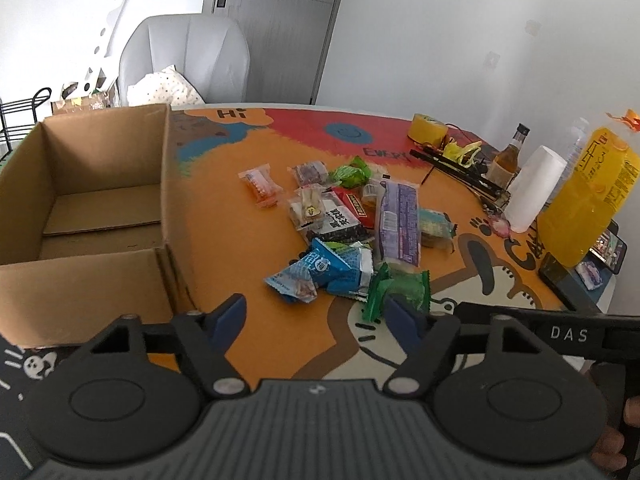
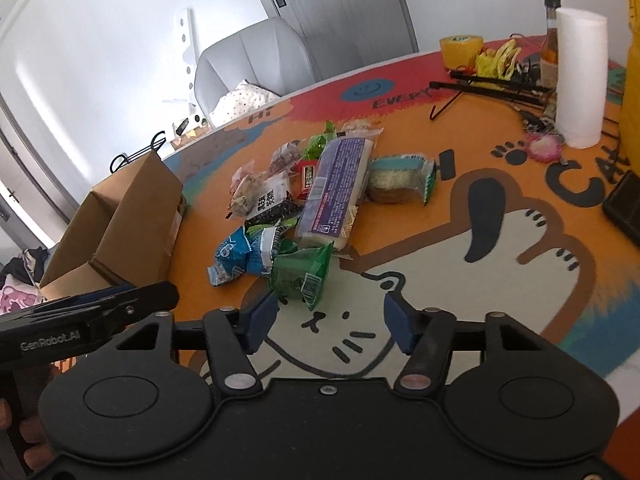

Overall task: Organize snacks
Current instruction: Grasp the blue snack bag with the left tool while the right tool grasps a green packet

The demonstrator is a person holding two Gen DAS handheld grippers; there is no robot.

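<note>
In the left wrist view, the left tongs (image 1: 316,318) are seen at the bottom centre of the frame, spread wide with nothing between the blue fingertips (image 1: 230,314). A cardboard box (image 1: 86,216) with its flaps up is found at the left of the frame, standing on the colourful desk (image 1: 224,184). The snacks (image 1: 348,224) are heaped on the desk at the centre of the frame, apart from the box. A blue packet (image 1: 316,272) and a green packet (image 1: 396,290) lie at the near edge of the heap, the green one just beyond the right fingertip. A long purple packet (image 1: 398,222) lies on top of the heap. At the right of the frame a white paper roll (image 1: 534,188), a brown bottle (image 1: 508,158), a yellow jug (image 1: 588,192) and a yellow tape roll (image 1: 427,127) are seen.

In the right wrist view, the right tongs (image 2: 330,320) are shown at the lower centre, likewise parted and holding nothing, above a cat drawing on the desk (image 2: 520,208). The green packet (image 2: 300,276) lies just ahead of the left fingertip, with the blue packet (image 2: 236,256) beside it toward the left. The purple packet (image 2: 336,188) is seen at the centre, and the cardboard box (image 2: 128,216) at the left of the frame. The paper roll (image 2: 580,76) is seen at the upper right.
</note>
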